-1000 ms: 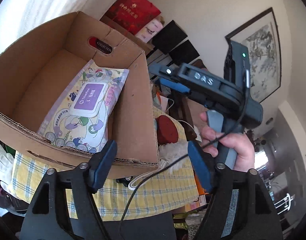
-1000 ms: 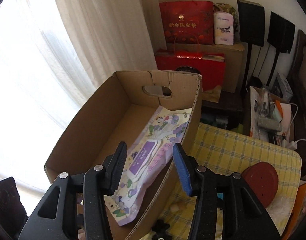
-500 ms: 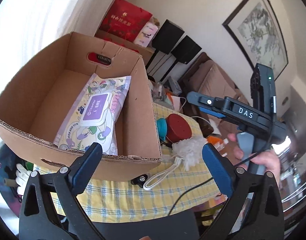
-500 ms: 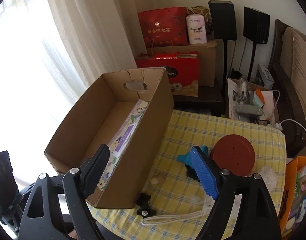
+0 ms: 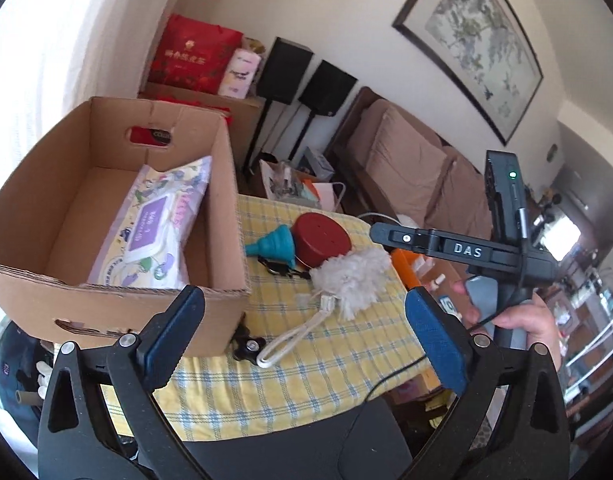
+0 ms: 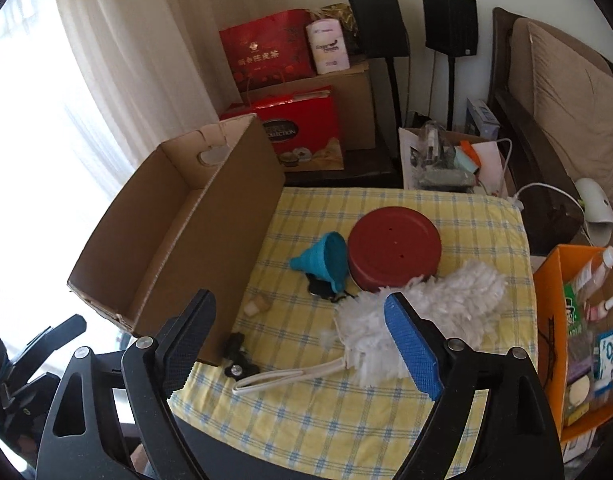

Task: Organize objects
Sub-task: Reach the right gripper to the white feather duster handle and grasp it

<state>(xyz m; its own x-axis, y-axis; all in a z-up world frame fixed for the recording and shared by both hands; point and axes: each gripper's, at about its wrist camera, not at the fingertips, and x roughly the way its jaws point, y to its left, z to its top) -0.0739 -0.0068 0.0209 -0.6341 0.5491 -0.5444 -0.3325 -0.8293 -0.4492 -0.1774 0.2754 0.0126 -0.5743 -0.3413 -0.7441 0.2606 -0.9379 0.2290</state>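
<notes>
left wrist view looks down into an open cardboard box (image 5: 118, 216) at the left end of the desk (image 5: 326, 360), which is covered in a yellow checked cloth. a soft pack of wet wipes (image 5: 154, 232) lies inside, propped against the right-hand wall, probably because it is already sorted. the things not yet boxed lie loose on the cloth to the right: a teal funnel (image 5: 272, 246) touching a round red lid (image 5: 322, 238), a fluffy white duster (image 5: 354, 276) with a cord loop, and a small black knob (image 5: 248, 346) just beside the box corner.

the left gripper (image 5: 302, 338) has just been opening; its jaws stand wide with nothing between them. they frame the box corner and the duster's loop from above. the right gripper (image 6: 300, 344) has likewise just been opening and is empty. its blue pad sits in front of the duster (image 6: 422, 304), likely lining up the next pick.

only the left wrist view shows the wipes and the person's hand (image 5: 518, 320) holding the right tool. from the right wrist view the box (image 6: 186, 232) is seen side-on, so its contents are hidden. that view adds a small cork-like piece (image 6: 255, 305) by the box wall, and an orange carton (image 6: 578, 332) of bottles beside the desk.
</notes>
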